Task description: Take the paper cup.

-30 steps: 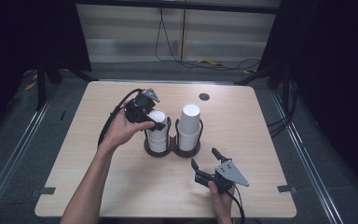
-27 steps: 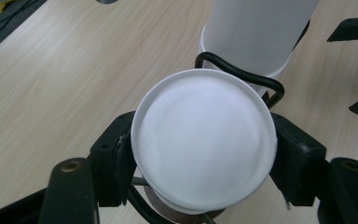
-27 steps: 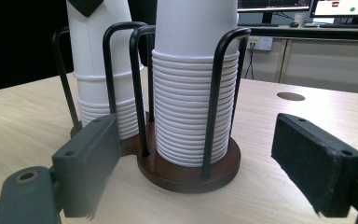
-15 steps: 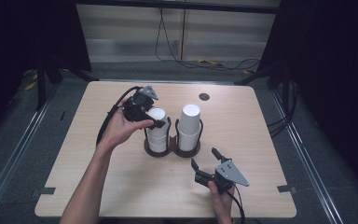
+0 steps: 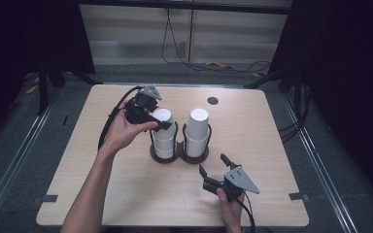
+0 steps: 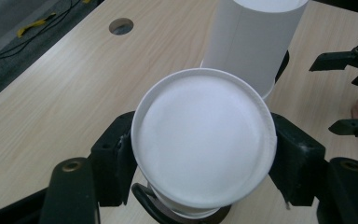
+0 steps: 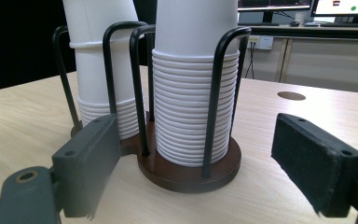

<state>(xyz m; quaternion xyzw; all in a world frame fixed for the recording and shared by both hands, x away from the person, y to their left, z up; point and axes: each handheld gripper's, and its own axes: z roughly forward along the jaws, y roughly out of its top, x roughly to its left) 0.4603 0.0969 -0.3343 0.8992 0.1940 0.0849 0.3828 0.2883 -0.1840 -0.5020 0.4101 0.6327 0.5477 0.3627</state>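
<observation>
Two stacks of upturned white paper cups stand in a black-wire holder with a brown base [image 5: 179, 156] at mid-table. My left gripper [image 5: 161, 121] is shut on the top cup [image 6: 204, 140] of the left stack [image 5: 164, 141], one pad [image 6: 119, 154] pressing on each side of it. That cup sits a little tilted above the rest of its stack [image 7: 100, 60]. The right stack [image 5: 197, 128] is untouched. My right gripper [image 5: 211, 162] rests open near the table's front edge, facing the holder [image 7: 186, 175] with nothing between its jaws.
A round hole [image 5: 212, 100] is cut in the wooden tabletop behind the holder. Bare table lies on both sides of the stacks. Cables run over the floor beyond the far edge.
The left gripper and the cup in its grip have crept slightly upward in the picture. The right gripper has stayed where it was.
</observation>
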